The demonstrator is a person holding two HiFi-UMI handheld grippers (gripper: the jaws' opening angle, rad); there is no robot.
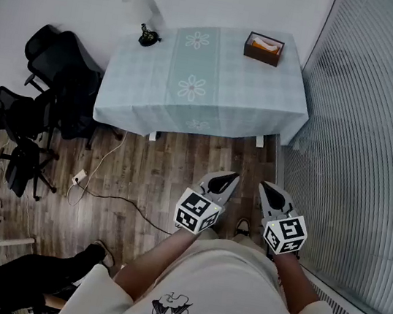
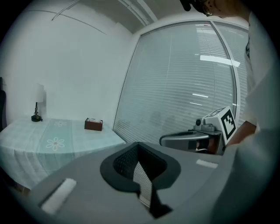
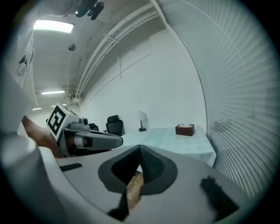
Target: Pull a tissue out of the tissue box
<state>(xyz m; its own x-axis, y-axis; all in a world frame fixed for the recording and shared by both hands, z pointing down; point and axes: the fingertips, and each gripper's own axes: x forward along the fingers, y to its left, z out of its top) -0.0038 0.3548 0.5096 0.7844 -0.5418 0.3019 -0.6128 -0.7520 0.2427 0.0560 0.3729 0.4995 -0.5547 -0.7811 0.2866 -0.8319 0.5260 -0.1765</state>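
Note:
A brown tissue box (image 1: 264, 49) with a pale tissue in its slot stands at the far right corner of a table (image 1: 211, 110) under a light green cloth. I stand well short of the table, over wooden floor. My left gripper (image 1: 231, 176) and right gripper (image 1: 265, 186) are side by side in front of my body, both pointing toward the table, both shut and empty. In the left gripper view the box (image 2: 93, 124) is small and far beyond the closed jaws (image 2: 138, 145). The right gripper view shows the box (image 3: 185, 129) far past its closed tips (image 3: 140, 148).
A small dark-based lamp (image 1: 149, 34) stands at the table's far left. Black office chairs (image 1: 55, 71) crowd the left side. A cable (image 1: 105, 194) and power strip lie on the floor. A blind-covered window wall (image 1: 376, 144) runs along the right. Another person's legs (image 1: 37, 275) are at bottom left.

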